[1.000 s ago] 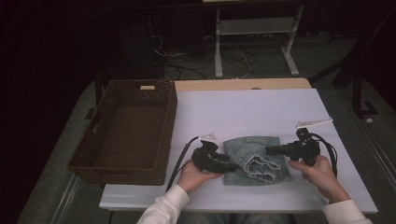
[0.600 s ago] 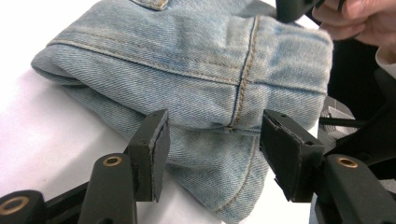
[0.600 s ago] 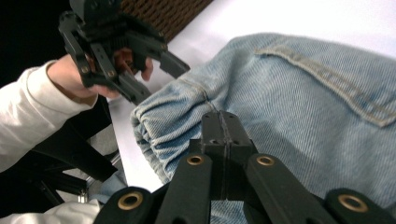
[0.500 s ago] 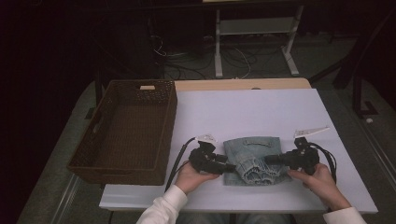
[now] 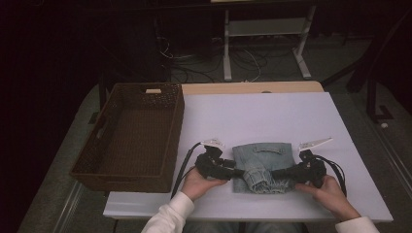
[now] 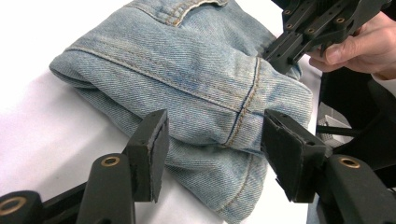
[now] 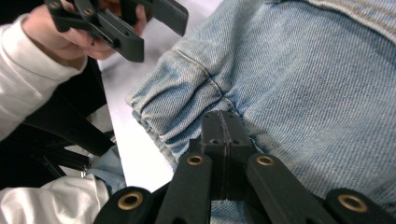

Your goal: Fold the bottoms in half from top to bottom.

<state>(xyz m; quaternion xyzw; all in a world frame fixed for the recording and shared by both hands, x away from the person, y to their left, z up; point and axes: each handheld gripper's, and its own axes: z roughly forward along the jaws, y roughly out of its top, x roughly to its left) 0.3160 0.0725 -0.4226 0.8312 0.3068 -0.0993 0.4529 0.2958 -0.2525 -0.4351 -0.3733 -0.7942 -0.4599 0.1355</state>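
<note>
A folded pair of light-blue jeans point(image 5: 265, 158) lies on the white table point(image 5: 272, 116) near its front edge, with the near end bunched up. My left gripper point(image 5: 237, 173) is at the jeans' left side. In the left gripper view the left gripper point(image 6: 212, 135) is open, its jaws on either side of the jeans' point(image 6: 187, 70) folded seam edge. My right gripper point(image 5: 278, 173) comes in from the right. Its jaws in the right gripper view point(image 7: 224, 126) are shut, pinching puckered denim point(image 7: 317, 79).
A dark brown wicker basket point(image 5: 177, 126) stands on the table's left part. The table's front edge runs just under both hands. Beyond the far edge are a white stand point(image 5: 265, 34) and floor cables point(image 5: 194, 63).
The right hand has sunk and drawn toward the table's front edge, taking the pinched denim with it. The jeans' near end now lies more bunched. The left gripper stayed put.
</note>
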